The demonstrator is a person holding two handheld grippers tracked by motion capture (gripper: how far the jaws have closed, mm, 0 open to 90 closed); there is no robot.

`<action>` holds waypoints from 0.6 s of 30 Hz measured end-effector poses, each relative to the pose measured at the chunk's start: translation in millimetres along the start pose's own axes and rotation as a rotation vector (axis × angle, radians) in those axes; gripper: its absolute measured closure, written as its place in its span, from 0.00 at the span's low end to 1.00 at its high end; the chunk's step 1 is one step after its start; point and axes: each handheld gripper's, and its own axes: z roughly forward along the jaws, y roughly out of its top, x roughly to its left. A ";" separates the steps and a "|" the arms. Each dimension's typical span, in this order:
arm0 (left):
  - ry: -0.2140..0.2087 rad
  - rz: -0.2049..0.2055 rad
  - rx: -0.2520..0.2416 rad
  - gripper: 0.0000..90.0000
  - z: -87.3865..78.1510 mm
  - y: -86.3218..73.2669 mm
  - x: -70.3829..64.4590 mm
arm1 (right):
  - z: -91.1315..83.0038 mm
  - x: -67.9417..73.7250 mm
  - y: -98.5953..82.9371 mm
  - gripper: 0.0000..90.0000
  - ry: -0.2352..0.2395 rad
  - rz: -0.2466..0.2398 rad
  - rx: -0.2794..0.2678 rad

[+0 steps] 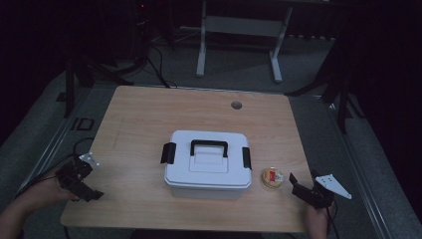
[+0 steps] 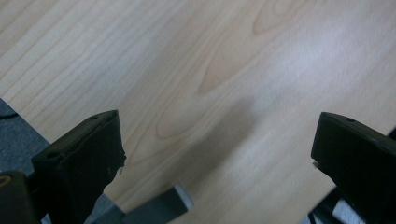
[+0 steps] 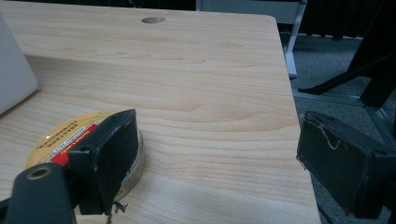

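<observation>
- High view: A white box [image 1: 207, 167] sits in the middle of the wooden table [image 1: 149, 109]. Its lid is shut, so you cannot tell what is inside. A black handle [image 1: 209, 146] lies flat on top, and a black clip [image 1: 168, 153] holds each short side.
- A small round yellow tin [image 1: 272, 178] sits just beside the box, at about 3 o'clock from it. Its lid is on too, with a red label on top.
- The right gripper [image 1: 301, 188] is near the tin, at about 4 o'clock from it, by the table's right edge. It does not touch the tin.
- The left gripper [image 1: 85, 191] is at the table's left front corner, at about 8 o'clock from the box and well apart from it.
- Left gripper view: The two black jaws stand wide apart over bare wood. Nothing is between them.
- Right gripper view: The jaws are wide apart here too, holding nothing. The yellow tin [image 3: 60, 137] lies partly behind the left jaw. A corner of the white box [image 3: 14, 74] peeks in at 9 o'clock. A small round hole [image 3: 153, 20] in the table shows at 12 o'clock.
</observation>
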 end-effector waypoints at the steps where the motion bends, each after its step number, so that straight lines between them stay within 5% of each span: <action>1: -0.002 0.005 0.018 0.02 -0.5 1.0 -0.2 | 0.1 0.1 0.1 0.14 0.001 -0.003 0.001; 7: -0.018 0.028 0.071 0.02 -6.6 7.0 0.8 | 0.2 0.1 0.1 0.14 0.004 -0.003 0.002; 11: -0.029 0.076 0.176 0.02 -7.8 13.8 -5.6 | 0.2 0.3 0.1 0.14 0.006 -0.002 0.004; 18: -0.036 0.101 0.252 0.04 -11.6 21.9 -10.5 | 0.0 0.1 0.0 0.14 0.008 -0.001 0.002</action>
